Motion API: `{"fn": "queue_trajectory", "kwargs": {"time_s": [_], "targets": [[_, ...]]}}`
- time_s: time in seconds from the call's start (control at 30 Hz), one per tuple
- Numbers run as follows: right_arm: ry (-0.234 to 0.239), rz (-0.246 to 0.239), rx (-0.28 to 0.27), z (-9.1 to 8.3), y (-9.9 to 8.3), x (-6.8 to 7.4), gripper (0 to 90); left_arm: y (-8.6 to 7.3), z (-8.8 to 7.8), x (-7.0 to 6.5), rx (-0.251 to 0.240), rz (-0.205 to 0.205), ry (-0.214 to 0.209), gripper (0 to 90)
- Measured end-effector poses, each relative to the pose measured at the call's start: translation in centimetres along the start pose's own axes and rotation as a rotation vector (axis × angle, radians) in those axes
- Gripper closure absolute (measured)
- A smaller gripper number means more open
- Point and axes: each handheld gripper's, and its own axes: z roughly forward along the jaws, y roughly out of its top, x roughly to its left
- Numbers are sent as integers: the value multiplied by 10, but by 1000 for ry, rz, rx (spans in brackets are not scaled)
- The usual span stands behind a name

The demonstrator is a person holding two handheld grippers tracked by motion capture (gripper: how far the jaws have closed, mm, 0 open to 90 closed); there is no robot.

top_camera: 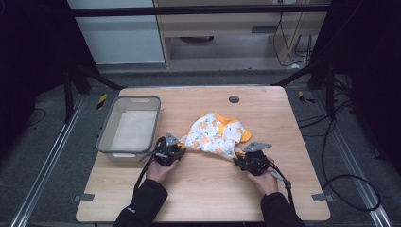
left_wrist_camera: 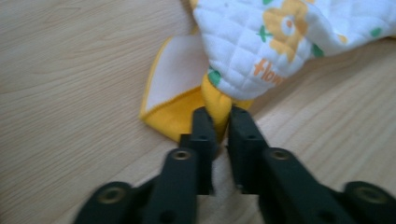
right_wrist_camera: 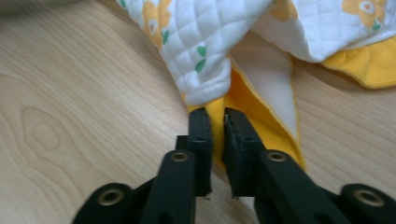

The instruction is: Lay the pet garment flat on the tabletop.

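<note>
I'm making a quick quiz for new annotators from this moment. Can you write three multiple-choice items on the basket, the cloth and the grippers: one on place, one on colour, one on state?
1. Where does the grey basket stand on the table?
A. on the person's left side
B. on the person's right side
C. on top of the cloth

2. What colour is the cloth's trim?
A. blue
B. yellow-orange
C. black

3. What is the state of the two grippers?
A. both open above the table
B. one open, one shut
C. both shut on the cloth

Answers:
1 A, the high view shows it near the table's left edge, beside the left gripper.
2 B, both gripper views show a yellow-orange hem under the white flowered fabric.
3 C, the left gripper and the right gripper each pinch the hem between their jaws.
</note>
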Motion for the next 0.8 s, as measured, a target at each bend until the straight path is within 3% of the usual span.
{"fn": "queue_trajectory", "kwargs": {"time_s": [0.13, 0.17, 0.2, 0.27, 0.3, 0.33, 0.37, 0.4, 0.43, 0.5, 0.57, 0.6, 0.63, 0.67, 0.7, 0.73, 0.8], "targets": [[37, 1, -32, -14, 4, 3, 866, 4, -17, -6, -2, 3, -36, 873], [60, -13, -52, -25, 4, 6, 869, 8, -31, -10, -18, -3, -57, 874], [60, -13, -52, -25, 4, 6, 869, 8, -31, -10, -18, -3, -57, 874], [94, -21, -87, -50, 6, 14, 869, 14, -62, -21, -51, -11, -109, 873], [115, -22, -100, -59, 6, 16, 869, 15, -72, -25, -61, -5, -119, 873], [115, -22, -100, -59, 6, 16, 869, 15, -72, -25, -61, -5, -119, 873], [150, -10, -102, -77, 6, 22, 869, 16, -83, -30, -68, 10, -120, 872], [150, -10, -102, -77, 6, 22, 869, 17, -92, -33, -60, 12, -138, 872], [190, 5, -106, -92, 6, 26, 868, 18, -101, -36, -69, 2, -167, 870], [217, 29, -108, -101, 6, 25, 868, 23, -117, -37, -59, -36, -222, 866], [226, 54, -105, -102, 7, 23, 868, 25, -116, -36, -41, -48, -212, 863], [216, 78, -93, -99, 8, 18, 867, 26, -113, -35, -37, -49, -196, 858], [183, 111, -75, -88, 11, 8, 862, 28, -99, -31, -11, -46, -149, 843], [183, 111, -75, -88, 11, 8, 862, 28, -99, -31, -11, -46, -149, 832], [135, 147, -52, -67, 11, -3, 849, 27, -78, -27, 8, -46, -98, 821], [135, 147, -52, -67, 11, -3, 849, 27, -78, -27, 8, -46, -98, 813], [74, 154, -34, -44, 10, -11, 821, 24, -56, -22, 43, -27, -31, 805]]}}
